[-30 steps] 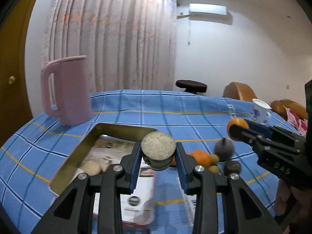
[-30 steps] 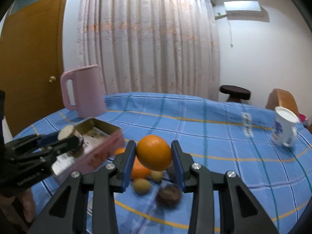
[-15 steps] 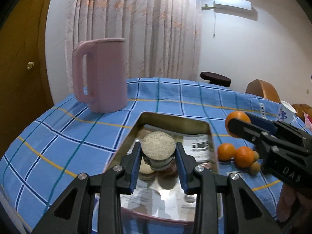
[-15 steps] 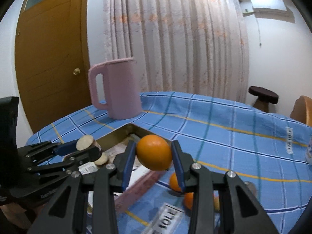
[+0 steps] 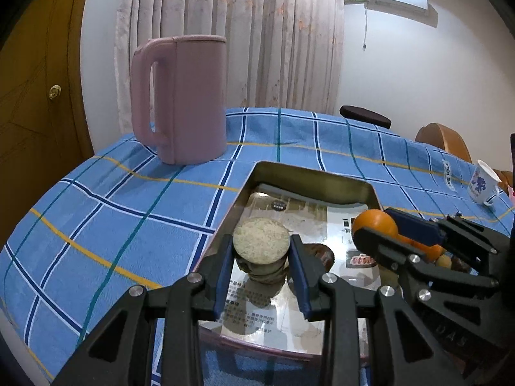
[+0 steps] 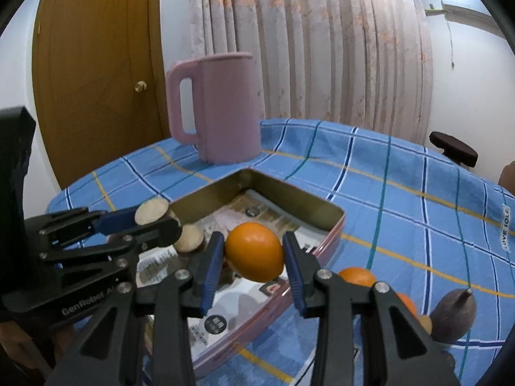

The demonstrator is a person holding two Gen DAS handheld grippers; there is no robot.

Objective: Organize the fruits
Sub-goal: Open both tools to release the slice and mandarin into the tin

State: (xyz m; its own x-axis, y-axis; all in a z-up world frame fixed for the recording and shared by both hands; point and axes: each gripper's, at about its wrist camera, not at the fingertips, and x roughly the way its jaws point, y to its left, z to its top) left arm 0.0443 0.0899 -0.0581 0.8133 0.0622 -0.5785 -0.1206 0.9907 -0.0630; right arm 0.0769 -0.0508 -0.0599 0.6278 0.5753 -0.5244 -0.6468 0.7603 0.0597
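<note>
My left gripper point(image 5: 261, 254) is shut on a round beige fruit point(image 5: 261, 241) and holds it just above the floor of the pink-sided metal tin point(image 5: 309, 175). In the right wrist view that same gripper point(image 6: 151, 217) comes in from the left with the beige fruit point(image 6: 151, 210). My right gripper point(image 6: 252, 252) is shut on an orange point(image 6: 254, 251) over the tin's point(image 6: 289, 194) right half. The left wrist view shows that orange point(image 5: 375, 223) at the right gripper's tip. Another pale fruit point(image 6: 191, 238) lies inside the tin.
A pink jug point(image 5: 180, 99) stands behind the tin on the blue checked cloth. Loose oranges point(image 6: 357, 276) and a dark purple fruit point(image 6: 454, 315) lie to the right of the tin. A white printed cup point(image 5: 482, 186) sits far right. A dark stool point(image 6: 454, 149) stands beyond the table.
Both grippers have swung left from the loose fruit pile to over the tin, each keeping its fruit. The jug and tin now look closer and more central.
</note>
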